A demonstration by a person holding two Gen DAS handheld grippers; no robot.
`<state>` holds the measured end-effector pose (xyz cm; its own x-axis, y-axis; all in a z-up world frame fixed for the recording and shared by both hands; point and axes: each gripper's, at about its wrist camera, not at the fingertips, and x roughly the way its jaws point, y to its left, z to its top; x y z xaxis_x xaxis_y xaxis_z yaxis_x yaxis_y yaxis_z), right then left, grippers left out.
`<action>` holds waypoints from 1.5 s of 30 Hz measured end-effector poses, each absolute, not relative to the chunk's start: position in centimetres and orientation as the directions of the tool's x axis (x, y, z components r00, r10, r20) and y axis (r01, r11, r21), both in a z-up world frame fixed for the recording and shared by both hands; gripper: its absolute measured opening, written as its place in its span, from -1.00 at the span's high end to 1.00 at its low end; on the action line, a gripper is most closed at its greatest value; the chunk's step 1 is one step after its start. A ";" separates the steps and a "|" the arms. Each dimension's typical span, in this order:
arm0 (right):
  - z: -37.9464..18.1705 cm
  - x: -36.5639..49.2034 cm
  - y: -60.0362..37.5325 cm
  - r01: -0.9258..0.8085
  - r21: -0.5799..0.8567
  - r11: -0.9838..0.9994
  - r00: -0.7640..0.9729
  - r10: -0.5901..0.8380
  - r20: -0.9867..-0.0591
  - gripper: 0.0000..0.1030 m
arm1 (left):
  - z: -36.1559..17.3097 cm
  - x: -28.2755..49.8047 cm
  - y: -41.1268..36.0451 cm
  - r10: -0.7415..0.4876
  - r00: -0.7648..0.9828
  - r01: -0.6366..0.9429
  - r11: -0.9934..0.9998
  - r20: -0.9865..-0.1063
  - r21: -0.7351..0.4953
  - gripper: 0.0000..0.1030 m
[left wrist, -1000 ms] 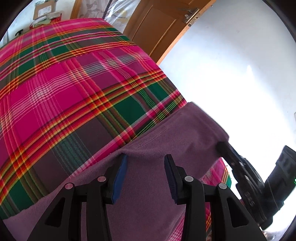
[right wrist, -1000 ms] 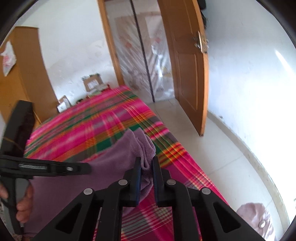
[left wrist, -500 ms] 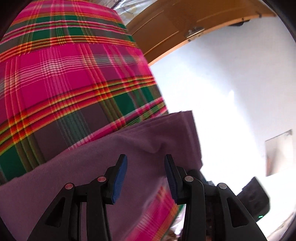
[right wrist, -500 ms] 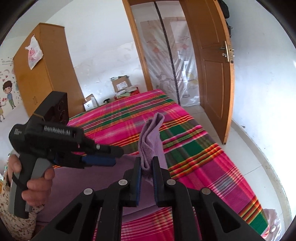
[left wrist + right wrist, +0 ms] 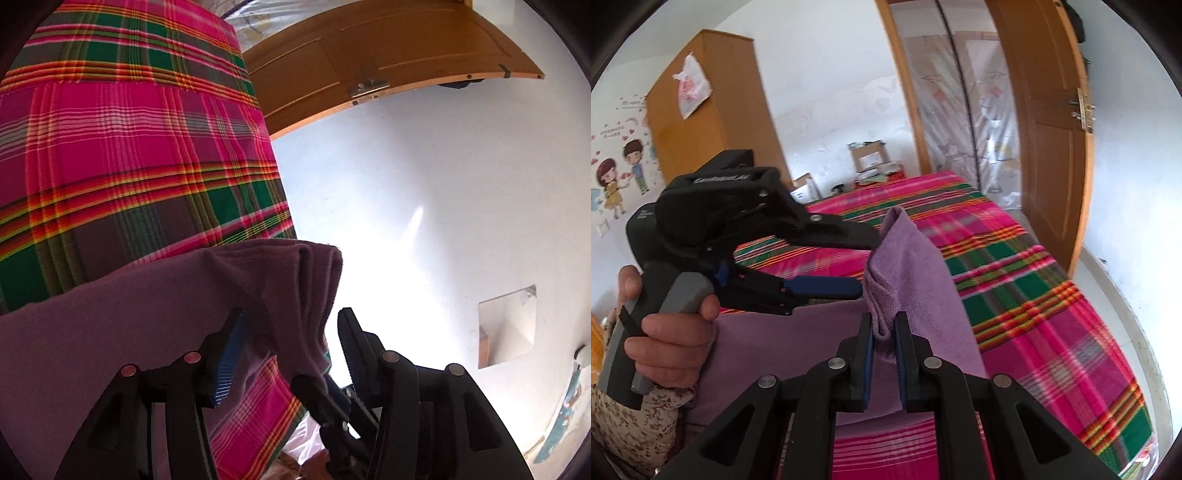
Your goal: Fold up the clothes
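My right hand-held gripper point(image 5: 884, 334) clamps the purple garment point(image 5: 908, 266) at lower centre, above the plaid bed point(image 5: 1034, 295). My left hand-held gripper point(image 5: 866, 258), jaws just widened, straddles its fold without pressing.

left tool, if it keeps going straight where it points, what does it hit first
Most likely the purple cloth: a raised fold of it hangs between the open left tool fingers, just ahead. Beyond that lies the plaid bed, though depth is unclear.
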<state>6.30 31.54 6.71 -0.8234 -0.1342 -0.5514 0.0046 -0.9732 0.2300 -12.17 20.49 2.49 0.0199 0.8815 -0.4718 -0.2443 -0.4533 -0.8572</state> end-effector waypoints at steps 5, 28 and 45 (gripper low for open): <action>7.0 6.3 29.6 0.053 0.239 -0.970 -0.815 -0.180 -0.551 0.79 | 2.7 -11.2 18.6 0.873 0.003 -0.255 -0.472 -0.488 -0.844 -0.03; 6.2 7.6 22.3 0.239 0.316 -0.918 -0.735 -0.383 -0.560 0.79 | 1.7 -8.9 9.2 0.778 -0.171 -0.101 -0.624 -0.605 -0.775 0.01; 2.6 5.3 19.0 0.271 0.347 -0.898 -0.653 -0.436 -0.619 0.78 | -0.2 -8.7 4.2 0.696 -0.235 0.017 -0.695 -0.679 -0.719 0.01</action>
